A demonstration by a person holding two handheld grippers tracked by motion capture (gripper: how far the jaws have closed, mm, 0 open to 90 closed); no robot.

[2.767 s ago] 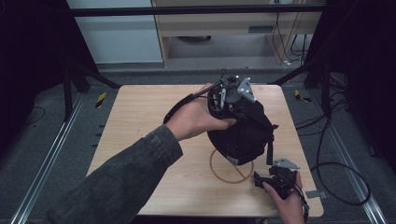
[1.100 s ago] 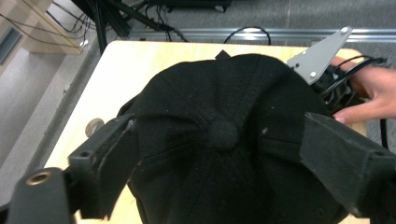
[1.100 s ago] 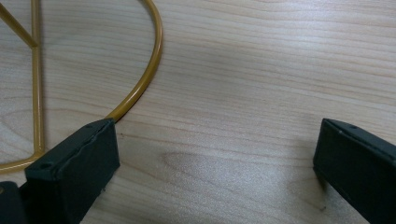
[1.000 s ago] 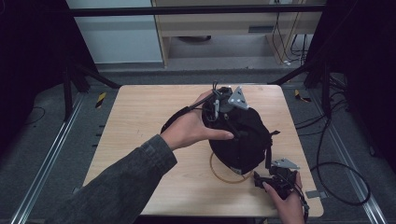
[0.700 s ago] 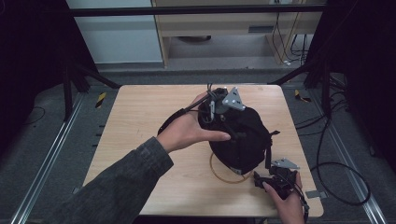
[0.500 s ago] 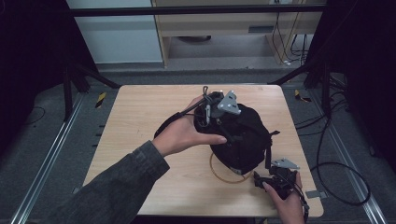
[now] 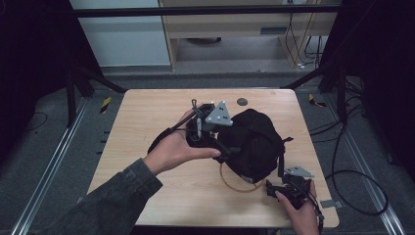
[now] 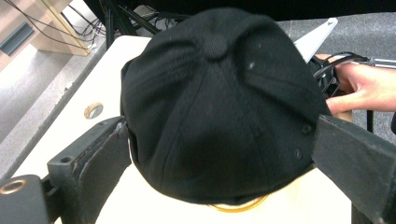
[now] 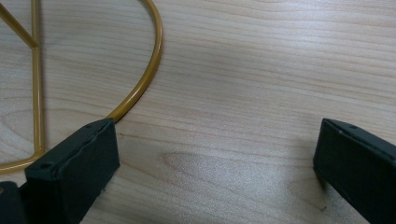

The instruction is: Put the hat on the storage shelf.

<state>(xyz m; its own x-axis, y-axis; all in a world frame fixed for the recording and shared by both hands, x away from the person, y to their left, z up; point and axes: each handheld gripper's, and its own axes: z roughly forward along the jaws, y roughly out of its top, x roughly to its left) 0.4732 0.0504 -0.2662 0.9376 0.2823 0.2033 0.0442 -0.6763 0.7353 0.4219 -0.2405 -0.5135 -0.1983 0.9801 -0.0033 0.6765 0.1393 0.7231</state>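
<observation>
black cap (image 7: 254,144) sat on a gold wire stand (image 7: 235,180) right of centre on the wooden table (image 7: 147,112). left gripper (image 8: 219,154) was at the cap's left side, jaws spread wide with the cap's crown between them, not clamped; the left hand (image 7: 173,149) gripped it from the left. right gripper (image 9: 215,154) sat low at the cap's near-right, jaws apart over bare wood, one jaw just beside the stand's ring, right hand (image 7: 298,215) behind it.

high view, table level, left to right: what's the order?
Person's left hand → left gripper → black cap → right gripper, held low near the table's front right corner.
</observation>
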